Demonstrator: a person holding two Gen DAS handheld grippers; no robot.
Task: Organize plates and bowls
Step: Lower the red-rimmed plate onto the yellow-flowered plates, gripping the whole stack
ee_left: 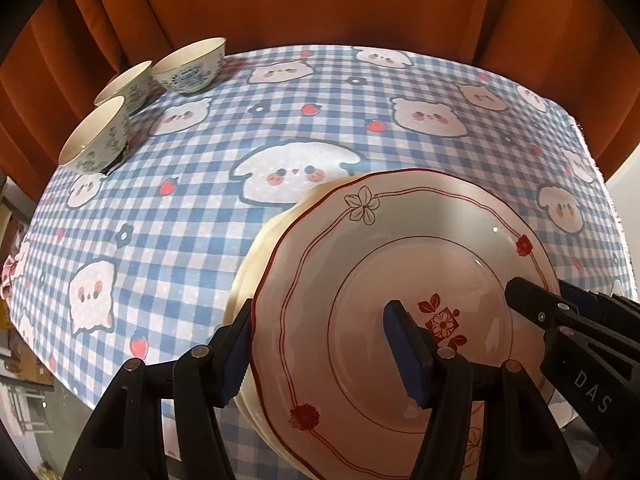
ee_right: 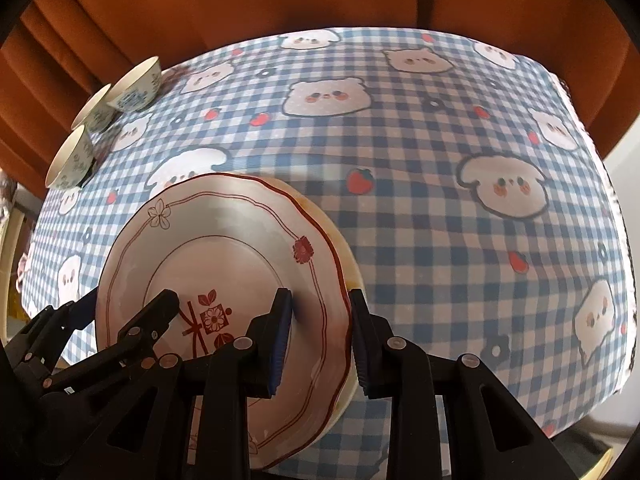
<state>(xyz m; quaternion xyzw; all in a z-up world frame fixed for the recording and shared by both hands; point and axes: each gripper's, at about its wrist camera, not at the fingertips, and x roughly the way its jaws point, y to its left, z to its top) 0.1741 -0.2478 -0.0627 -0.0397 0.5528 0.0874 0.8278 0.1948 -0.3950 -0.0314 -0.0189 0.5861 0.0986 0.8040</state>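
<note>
— Well, any open room?
— Tablecloth lies bare at centre and upper right; bowls crowd its upper-left edge.
— Tongs?
— Left gripper gapes astride the lower-right plate; right gripper seems clamped on its rim.

You have a white plate with a thin red scalloped line, small red flowers and a red flower motif at its centre, lying face up on top of a stack of cream plates whose edges show beneath it. Its left rim sits between the fingers of your left tongs, its right rim between those of your right tongs. Three white bowls with blue-green patterns stand upright, close together, well apart from both tongs, at the far left corner.
</note>
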